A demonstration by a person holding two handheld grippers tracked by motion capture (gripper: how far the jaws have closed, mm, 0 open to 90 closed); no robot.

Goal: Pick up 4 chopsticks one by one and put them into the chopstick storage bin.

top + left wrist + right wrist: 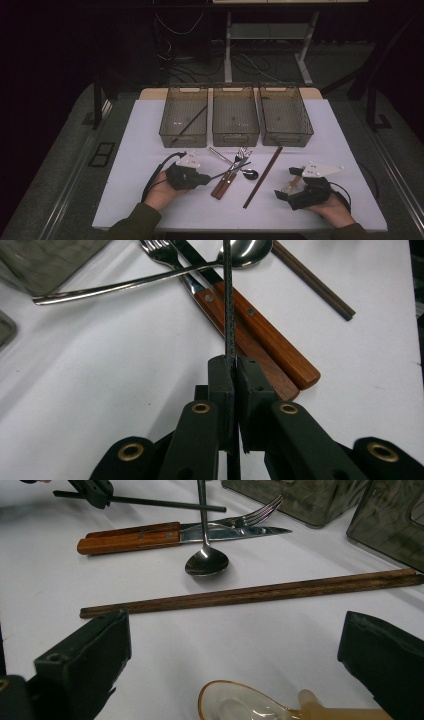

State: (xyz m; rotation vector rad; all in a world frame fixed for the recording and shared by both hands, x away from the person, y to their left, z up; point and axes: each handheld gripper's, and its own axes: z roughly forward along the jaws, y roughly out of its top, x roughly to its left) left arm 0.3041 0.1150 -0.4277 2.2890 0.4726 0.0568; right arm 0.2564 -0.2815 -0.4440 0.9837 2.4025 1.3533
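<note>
- High view: three clear bins are standing side by side on the table (150,210), across it from both tongs. The left bin (183,116) is holding one black chopstick (192,120) lying aslant; nothing is showing in the middle bin (235,115) or the right bin (285,115).
- Between the two tongs, one spoon (240,168), one fork (235,169), one knife (226,181) and a brown chopstick pair (263,176) are lying on the table.
- The left tongs (206,178) are clenching a second black stick (227,171), which is running from their tip toward the cutlery pile. The right tongs (286,183) are standing released, with a pale soup spoon (294,185) lying between their jaws.
- Left gripper view: the left tongs (234,371) are pressing shut on the black stick (228,300), which is passing straight ahead from them over the wooden handles of the knife (280,347) and fork (220,315). The spoon (150,280) is crossing beyond, and the brown chopstick pair (315,282) is lying ahead to the right.
- Right gripper view: the right tongs (240,650) are gaping wide, and the bowl of the pale soup spoon (235,705) is resting on the table between them, touching neither jaw. Just beyond their tips the brown chopstick pair (250,594) is lying crosswise; farther off, the spoon (206,555), knife (170,536) and fork (250,516) are lying together, and the left tongs (97,492) are gripping the black stick (165,503).
</note>
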